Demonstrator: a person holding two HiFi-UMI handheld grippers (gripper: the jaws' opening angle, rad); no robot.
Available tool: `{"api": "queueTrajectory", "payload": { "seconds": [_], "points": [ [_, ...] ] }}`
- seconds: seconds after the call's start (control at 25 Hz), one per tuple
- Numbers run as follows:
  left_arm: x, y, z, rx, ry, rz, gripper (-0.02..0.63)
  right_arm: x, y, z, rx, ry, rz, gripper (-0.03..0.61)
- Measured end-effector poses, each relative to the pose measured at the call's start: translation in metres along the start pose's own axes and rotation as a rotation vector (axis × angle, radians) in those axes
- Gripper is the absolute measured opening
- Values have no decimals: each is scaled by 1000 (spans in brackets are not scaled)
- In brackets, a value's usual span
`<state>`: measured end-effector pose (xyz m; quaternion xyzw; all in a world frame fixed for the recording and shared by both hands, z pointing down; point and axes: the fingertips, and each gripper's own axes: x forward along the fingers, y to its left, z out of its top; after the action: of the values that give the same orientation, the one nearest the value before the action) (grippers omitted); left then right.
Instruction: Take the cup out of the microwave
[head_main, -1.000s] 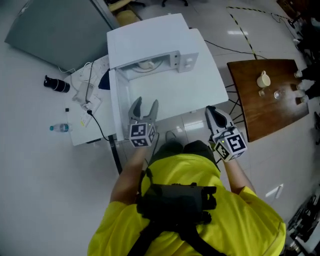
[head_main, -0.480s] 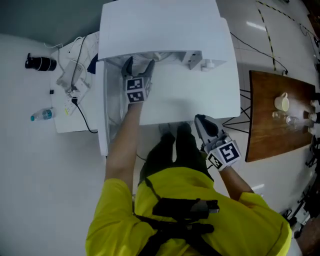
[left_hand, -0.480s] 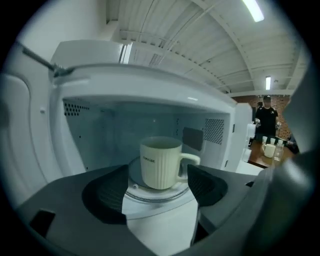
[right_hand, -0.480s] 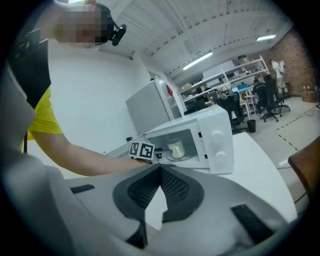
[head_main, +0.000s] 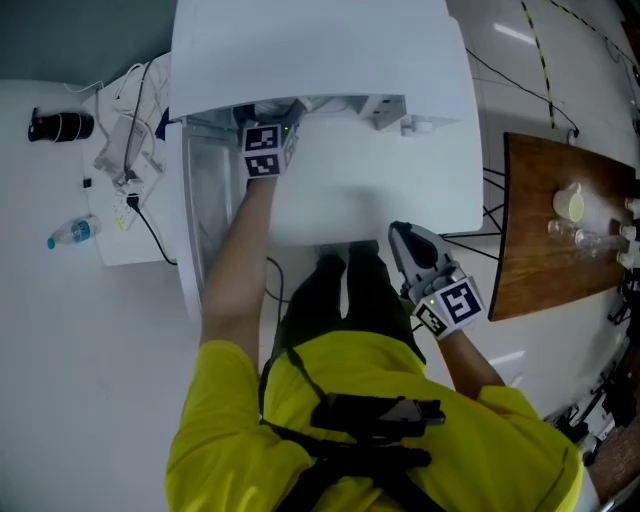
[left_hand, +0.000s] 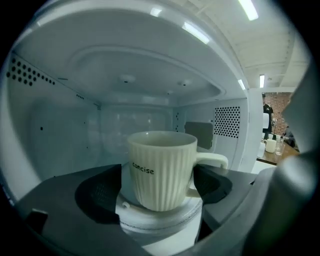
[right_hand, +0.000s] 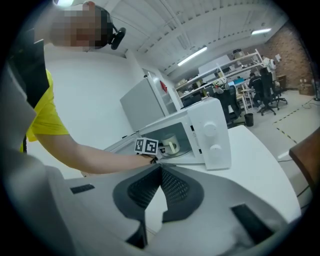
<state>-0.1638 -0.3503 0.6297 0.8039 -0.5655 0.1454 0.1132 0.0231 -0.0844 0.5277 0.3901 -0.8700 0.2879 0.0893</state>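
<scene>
across the middle of the head view, a white table (head_main: 400, 190), carrying a white microwave (head_main: 300, 60) with its door (head_main: 205, 220) swung open to the left. set into the front of the cavity, the left hand-held gripper (left_hand: 159, 197): released, jaws opening, pads clear on either side of the cup (left_hand: 162, 170) and pressing on nothing. lower right in the head view, near the table's front edge and well apart from the microwave, the right hand-held gripper (head_main: 412, 245): clenched pad to pad, grasping nothing. inside the microwave, on the pale turntable (left_hand: 160, 222), the cup itself: cream, ribbed, upright, long axis vertical, mouth up. stands straight ahead of the left hand-held gripper and already between its jaws, so probably no sideways correction to make, only a close. points its handle (left_hand: 212, 162) to the right in the left gripper view, toward the right jaw; likely better to grip across the ribbed body than on the handle. by far nearer to the left hand than to the right, so seemingly a job for the left. calls, at a guess, for a squeeze, a slight lift off the turntable and a straight pull back through the door opening, with the cup kept upright and clear of the cavity roof.
</scene>
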Motion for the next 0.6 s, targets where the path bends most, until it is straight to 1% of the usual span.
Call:
{"api": "queueTrajectory", "payload": {
  "seconds": [0.08, 0.24, 0.32, 0.6],
  "points": [
    [9, -1, 0, -17, 9, -10, 463, 2, -2, -2, 13, -2, -6, 5],
    [20, -3, 1, -20, -1, -6, 471, 5, -1, -4, 28, 2, -1, 5],
    [19, -1, 2, -10, -6, 9, 432, 6, -1, -4, 31, 0, -1, 5],
    [11, 3, 4, -35, -25, 32, 428, 5, -5, -1, 37, -12, -21, 5]
  ]
}}
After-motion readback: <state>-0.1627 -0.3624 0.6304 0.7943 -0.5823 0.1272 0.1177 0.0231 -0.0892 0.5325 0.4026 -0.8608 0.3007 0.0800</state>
